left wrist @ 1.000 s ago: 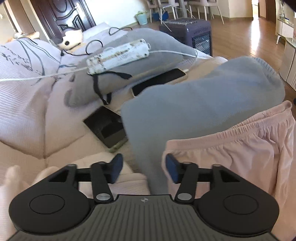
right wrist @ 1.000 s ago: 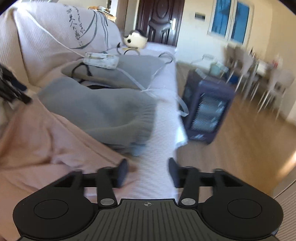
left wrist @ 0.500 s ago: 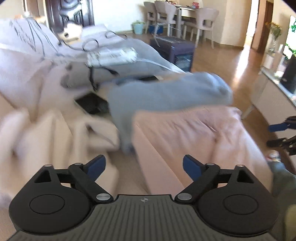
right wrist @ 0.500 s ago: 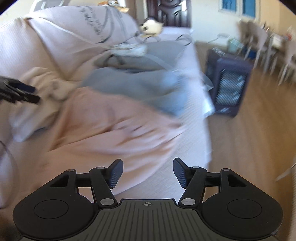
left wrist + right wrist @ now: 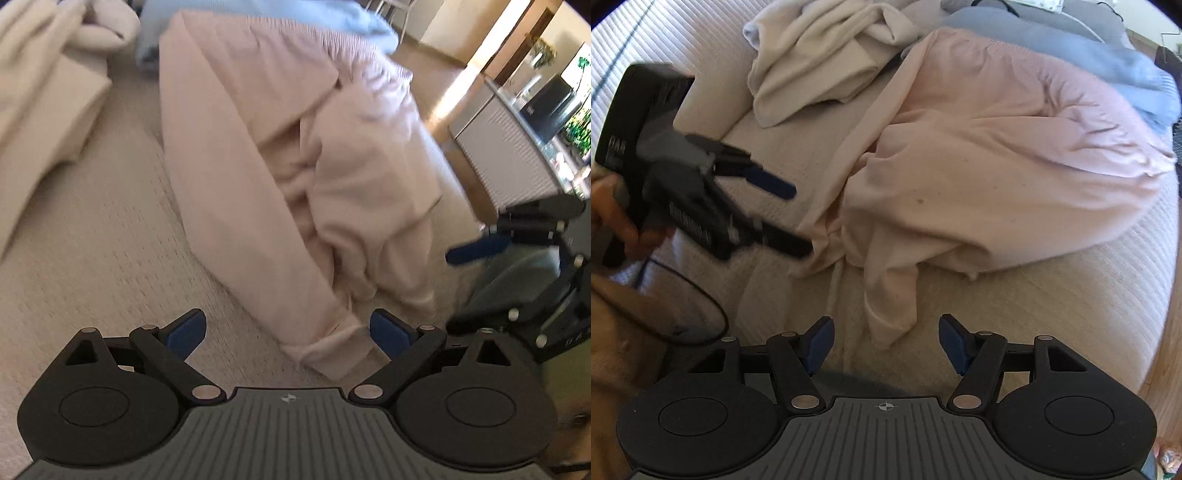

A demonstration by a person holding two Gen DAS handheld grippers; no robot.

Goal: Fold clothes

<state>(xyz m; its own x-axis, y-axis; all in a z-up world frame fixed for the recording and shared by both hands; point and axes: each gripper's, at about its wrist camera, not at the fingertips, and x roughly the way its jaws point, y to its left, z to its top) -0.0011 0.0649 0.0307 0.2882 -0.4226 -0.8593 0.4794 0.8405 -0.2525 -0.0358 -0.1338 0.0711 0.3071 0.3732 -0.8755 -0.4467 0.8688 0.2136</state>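
Pink trousers (image 5: 280,155) spread crumpled on a beige sofa seat (image 5: 92,258), left gripper (image 5: 286,332) held above one leg cuff, jaws just widened, nothing gripped, right gripper (image 5: 886,341) over the other cuff, jaws half parted, empty

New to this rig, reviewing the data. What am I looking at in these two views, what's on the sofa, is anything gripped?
There is no robot here: a person carries one hand-held gripper in each hand, and each has a fisheye camera looking along its two blue-padded fingers.

The left wrist view shows the left hand-held gripper at the bottom, jaws wide. They have just been opening, and a leg cuff of the pink trousers lies loose between them. The right wrist view shows the right hand-held gripper, jaws apart and just opening a little, with the other cuff just ahead.

Each tool also appears at the edge of the other's view.

On the sofa cushion lie the pink trousers, a cream garment and a blue-grey garment. Nothing is gripped.
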